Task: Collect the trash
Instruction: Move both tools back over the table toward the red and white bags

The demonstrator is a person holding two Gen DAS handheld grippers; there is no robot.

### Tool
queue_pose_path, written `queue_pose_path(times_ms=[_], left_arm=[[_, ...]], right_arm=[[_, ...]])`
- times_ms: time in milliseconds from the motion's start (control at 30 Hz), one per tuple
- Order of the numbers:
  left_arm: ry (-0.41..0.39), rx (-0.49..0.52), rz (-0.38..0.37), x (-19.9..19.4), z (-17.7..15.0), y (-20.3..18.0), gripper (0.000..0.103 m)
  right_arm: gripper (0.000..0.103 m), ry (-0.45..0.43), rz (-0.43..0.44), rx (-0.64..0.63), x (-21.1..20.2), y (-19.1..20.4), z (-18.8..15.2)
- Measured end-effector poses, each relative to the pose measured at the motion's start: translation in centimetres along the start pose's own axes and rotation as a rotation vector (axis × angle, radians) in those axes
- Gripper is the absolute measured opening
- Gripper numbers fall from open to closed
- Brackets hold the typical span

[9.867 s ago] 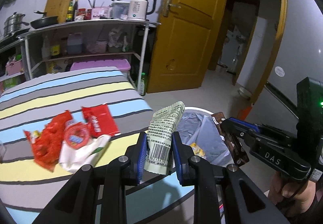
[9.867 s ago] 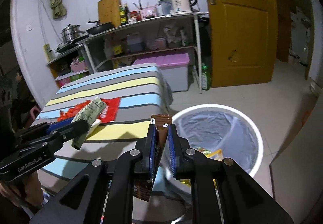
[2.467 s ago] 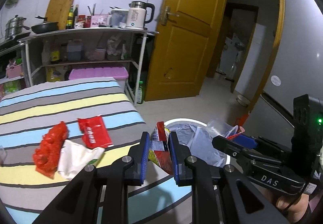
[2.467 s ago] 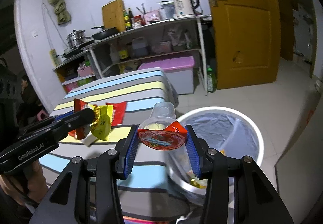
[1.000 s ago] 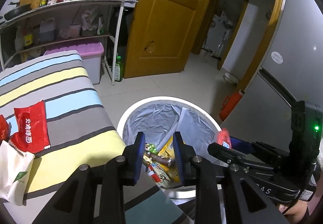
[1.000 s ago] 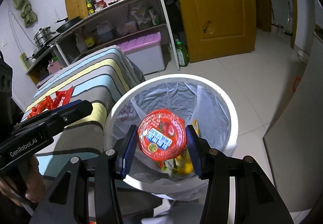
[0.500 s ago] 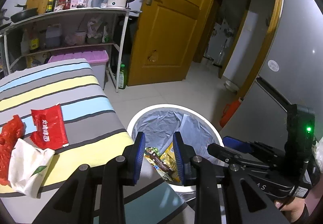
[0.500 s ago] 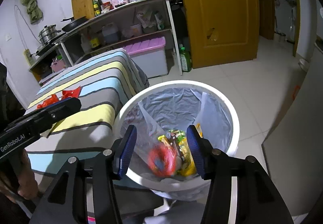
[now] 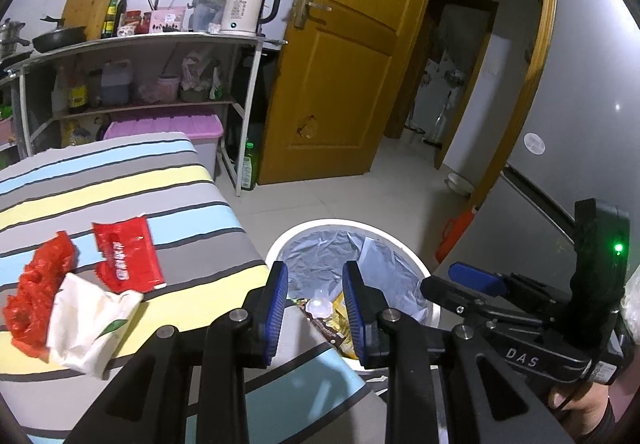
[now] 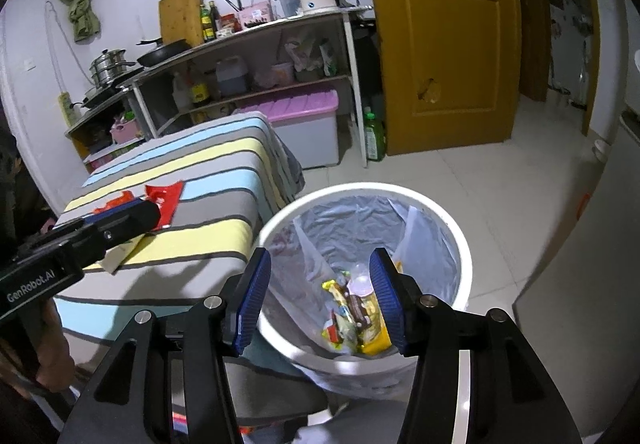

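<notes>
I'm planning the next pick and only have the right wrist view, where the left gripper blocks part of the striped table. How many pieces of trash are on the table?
Observer: Three, in the left wrist view: a flat red wrapper, a crumpled red bag and a white wrapper.
Operator: Do they touch?
Observer: The white wrapper overlaps the red bag's edge and appears to meet the flat red wrapper's near corner.
Operator: Is the left gripper holding anything?
Observer: No, the left gripper is open, nothing between its pads.
</notes>
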State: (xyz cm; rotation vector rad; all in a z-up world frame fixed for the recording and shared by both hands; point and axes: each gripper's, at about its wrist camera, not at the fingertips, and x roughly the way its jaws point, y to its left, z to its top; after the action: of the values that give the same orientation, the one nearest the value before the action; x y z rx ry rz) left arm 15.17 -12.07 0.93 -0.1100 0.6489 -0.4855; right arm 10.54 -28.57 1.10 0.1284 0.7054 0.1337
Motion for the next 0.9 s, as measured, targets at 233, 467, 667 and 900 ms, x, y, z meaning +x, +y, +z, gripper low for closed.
queue_pose_path(times_ms=[233,467,667,900], left_arm=[[-0.030,-0.035,0.059,-2.9,-0.6,2.0,0.028],[-0.071,-0.060,0.115,-6.0,-1.3,3.4,0.028],[-0.099,-0.082,0.157,-8.2,-1.8,4.5,0.028],[-0.117,-0.109,0.214,-10.6,-3.1,6.3,0.028]], right_arm=[[0.053,-0.017,0.050,-0.050,-0.9,2.8,0.2],[0.053,-0.029,0.102,-0.113,-1.7,6.0,-0.1],[0.053,-0.030,0.146,-0.159,-2.2,8.5,-0.5],[0.053,-0.028,0.203,-0.203,-2.3,11.3,-1.1]])
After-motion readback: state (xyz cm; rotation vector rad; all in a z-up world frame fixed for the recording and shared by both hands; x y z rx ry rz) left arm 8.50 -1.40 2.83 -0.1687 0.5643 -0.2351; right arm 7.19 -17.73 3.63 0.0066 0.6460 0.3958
